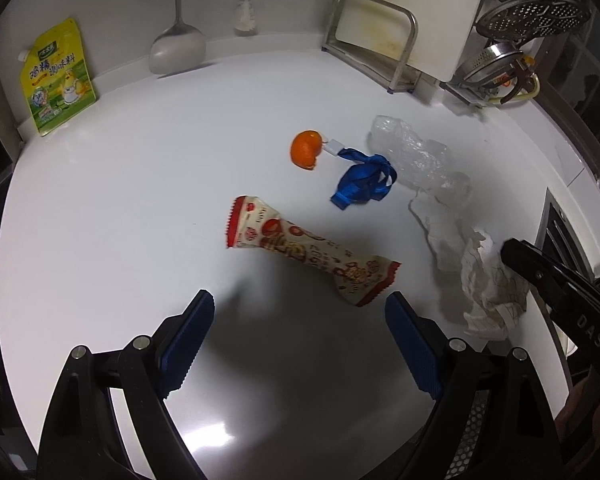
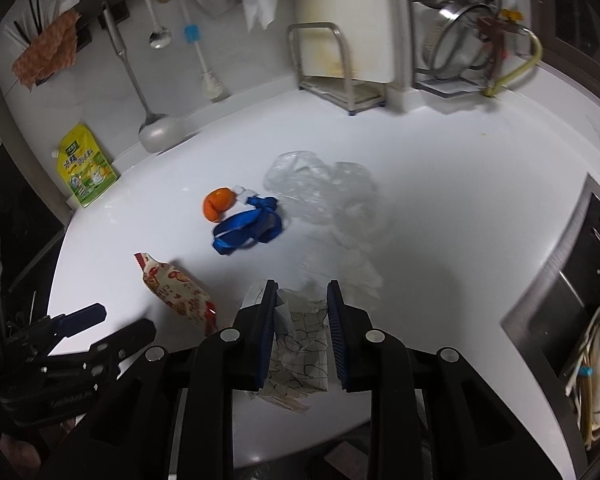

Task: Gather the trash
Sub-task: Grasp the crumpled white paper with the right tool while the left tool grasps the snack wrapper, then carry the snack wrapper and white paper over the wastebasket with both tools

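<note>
**Ana:** White surface (image 1: 100, 208) all round in the left wrist view. The left tongs (image 1: 300, 320) are spread wide with nothing between them. Straight ahead lies the snack wrapper (image 1: 300, 252), its long axis slanting from upper left to lower right, the near crimped end just beside the right-hand pad.

**Ben:** And beyond it?

**Ana:** An orange peel (image 1: 306, 149), a blue ribbon (image 1: 364, 182) and a clear plastic bag (image 1: 416, 152), clustered farther off. At the right edge the right tongs (image 1: 512, 254) grip a crumpled patterned paper (image 1: 488, 280).

**Ben:** Now the right wrist view.

**Ana:** The right tongs (image 2: 302, 312) are clenched on the crumpled patterned paper (image 2: 300, 344), which bulges out between the pads and hangs below them. A white tissue (image 2: 348, 272) rests on the surface (image 2: 460, 200) just beyond, blurred. The snack wrapper (image 2: 176, 292) lies to the left, close to the left tongs (image 2: 112, 320), which enter from the lower left.

**Ben:** So whose wrapper is it?

**Ana:** I judge the left hand's: it is nearer and free. The wrapper runs roughly across the gap, so closing on the near end, or turning the wrist to pinch across its width, looks safest.
</note>
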Motion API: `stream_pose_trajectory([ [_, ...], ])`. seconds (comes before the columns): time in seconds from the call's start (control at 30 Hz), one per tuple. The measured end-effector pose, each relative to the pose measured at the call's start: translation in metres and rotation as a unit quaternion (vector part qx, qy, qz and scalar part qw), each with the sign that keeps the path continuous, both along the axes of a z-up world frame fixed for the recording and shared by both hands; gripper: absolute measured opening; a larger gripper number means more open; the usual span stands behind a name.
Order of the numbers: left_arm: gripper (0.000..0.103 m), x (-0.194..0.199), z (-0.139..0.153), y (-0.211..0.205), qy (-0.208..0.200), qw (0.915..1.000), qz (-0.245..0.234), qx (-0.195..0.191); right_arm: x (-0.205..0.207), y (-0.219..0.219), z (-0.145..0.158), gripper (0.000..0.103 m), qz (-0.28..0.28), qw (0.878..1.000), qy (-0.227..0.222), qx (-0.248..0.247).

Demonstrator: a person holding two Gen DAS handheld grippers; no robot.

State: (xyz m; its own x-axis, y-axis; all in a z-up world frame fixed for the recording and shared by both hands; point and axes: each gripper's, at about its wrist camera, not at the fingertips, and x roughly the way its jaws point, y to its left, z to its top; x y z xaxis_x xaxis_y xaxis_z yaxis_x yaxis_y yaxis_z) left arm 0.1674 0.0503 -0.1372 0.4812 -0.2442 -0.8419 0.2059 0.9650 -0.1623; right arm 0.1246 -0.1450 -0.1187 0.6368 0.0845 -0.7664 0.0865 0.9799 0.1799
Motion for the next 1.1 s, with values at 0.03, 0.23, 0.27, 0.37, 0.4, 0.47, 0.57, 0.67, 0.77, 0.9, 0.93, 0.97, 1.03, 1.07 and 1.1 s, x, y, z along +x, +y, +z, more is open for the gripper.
stream_pose_trajectory([
  [0.03, 0.086, 0.001, 0.0, -0.003, 0.001, 1.0, 0.001, -0.003, -0.004, -0.004, 0.001, 0.024, -0.004, 1.0, 0.0, -0.001],
  [0.23, 0.085, 0.016, 0.0, -0.017, 0.004, 0.9997, 0.021, -0.012, -0.025, -0.029, -0.001, 0.024, -0.03, 0.999, 0.005, 0.007],
  [0.27, 0.085, 0.019, -0.001, -0.018, 0.007, 0.9996, 0.026, -0.01, -0.027, -0.032, -0.001, 0.024, -0.034, 0.999, 0.004, 0.01],
  [0.37, 0.085, 0.033, -0.01, -0.019, 0.031, 0.9981, 0.05, -0.015, -0.036, -0.042, 0.0, 0.024, -0.045, 0.999, 0.0, 0.013],
  [0.4, 0.085, 0.036, -0.012, -0.018, 0.038, 0.9976, 0.056, -0.016, -0.038, -0.045, 0.001, 0.024, -0.048, 0.999, -0.001, 0.015],
  [0.47, 0.085, 0.042, -0.017, -0.019, 0.052, 0.9963, 0.068, -0.011, -0.043, -0.05, 0.002, 0.024, -0.054, 0.998, -0.003, 0.019],
  [0.57, 0.085, 0.048, -0.022, -0.021, 0.06, 0.9951, 0.078, -0.009, -0.049, -0.056, 0.003, 0.024, -0.06, 0.998, -0.005, 0.021],
  [0.67, 0.085, 0.054, -0.025, -0.025, 0.063, 0.9946, 0.082, 0.003, -0.055, -0.061, 0.004, 0.024, -0.065, 0.998, -0.008, 0.025],
  [0.77, 0.078, 0.057, -0.03, -0.029, 0.065, 0.9945, 0.081, 0.011, -0.059, -0.065, 0.005, 0.024, -0.067, 0.997, -0.009, 0.029],
  [0.9, 0.052, 0.057, -0.034, -0.033, 0.061, 0.9953, 0.073, 0.018, -0.063, -0.065, 0.008, 0.024, -0.066, 0.997, -0.012, 0.03],
  [0.93, 0.039, 0.057, -0.033, -0.033, 0.06, 0.9957, 0.068, 0.016, -0.063, -0.065, 0.008, 0.024, -0.066, 0.997, -0.012, 0.03],
  [0.97, 0.03, 0.056, -0.033, -0.033, 0.063, 0.9961, 0.061, 0.009, -0.063, -0.065, 0.008, 0.024, -0.064, 0.997, -0.013, 0.032],
  [1.03, 0.017, 0.054, -0.033, -0.03, 0.07, 0.9962, 0.053, -0.007, -0.063, -0.064, 0.009, 0.024, -0.062, 0.997, -0.014, 0.033],
  [1.07, 0.017, 0.051, -0.031, -0.029, 0.066, 0.9965, 0.052, -0.007, -0.063, -0.062, 0.009, 0.024, -0.06, 0.998, -0.015, 0.034],
  [1.1, 0.017, 0.048, -0.029, -0.027, 0.058, 0.9971, 0.048, -0.005, -0.064, -0.061, 0.01, 0.024, -0.058, 0.998, -0.016, 0.035],
])
